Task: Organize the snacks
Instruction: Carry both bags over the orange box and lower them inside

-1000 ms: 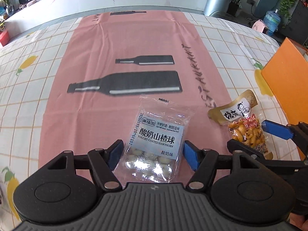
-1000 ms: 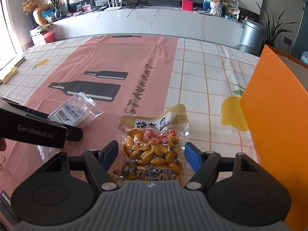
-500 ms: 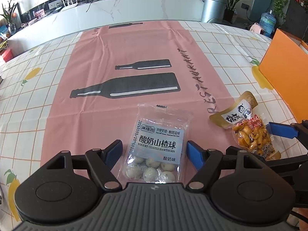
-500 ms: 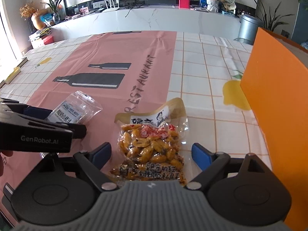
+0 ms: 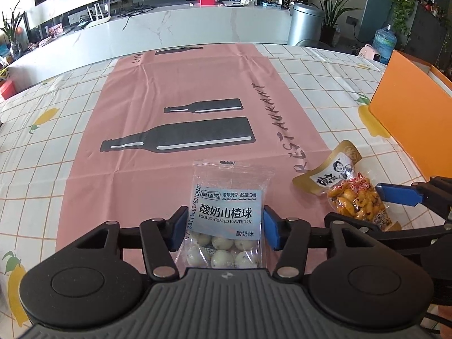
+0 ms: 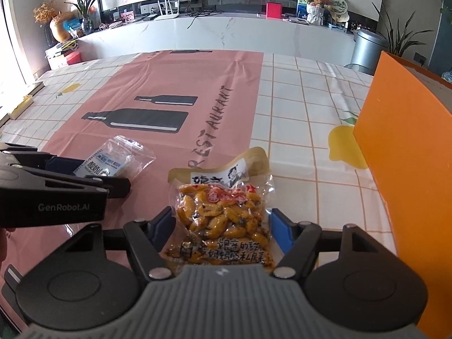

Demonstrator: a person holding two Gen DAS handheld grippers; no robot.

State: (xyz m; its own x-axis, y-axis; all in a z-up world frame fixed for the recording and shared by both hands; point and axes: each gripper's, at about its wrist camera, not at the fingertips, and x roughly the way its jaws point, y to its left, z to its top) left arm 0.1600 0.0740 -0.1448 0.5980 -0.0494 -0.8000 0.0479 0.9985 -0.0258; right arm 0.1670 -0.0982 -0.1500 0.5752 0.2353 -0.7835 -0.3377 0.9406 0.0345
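Note:
A clear packet of white yogurt-coated hawthorn balls (image 5: 226,214) lies on the pink mat (image 5: 183,79). My left gripper (image 5: 224,221) straddles its lower half; the jaws are closing and the blue pads (image 5: 179,227) touch both side edges. To its right lies a bag of yellow-orange snacks (image 6: 223,212), also in the left wrist view (image 5: 356,200). My right gripper (image 6: 221,226) straddles that bag, its jaws closing with the pads against the bag's sides. The right wrist view shows the hawthorn packet (image 6: 113,162) partly hidden behind the left gripper's fingers (image 6: 113,185).
An orange box (image 6: 409,155) stands upright at the table's right, close to the snack bag, also in the left wrist view (image 5: 415,118). The checked lemon-print tablecloth (image 5: 56,99) spreads left and beyond. A white counter and a silver bin (image 5: 305,25) stand behind the table.
Both grippers' jaws widened, then narrowed onto their packets; the left pads now touch the hawthorn packet's edges. Both cameras tipped up a little. Both packets stay where they were.

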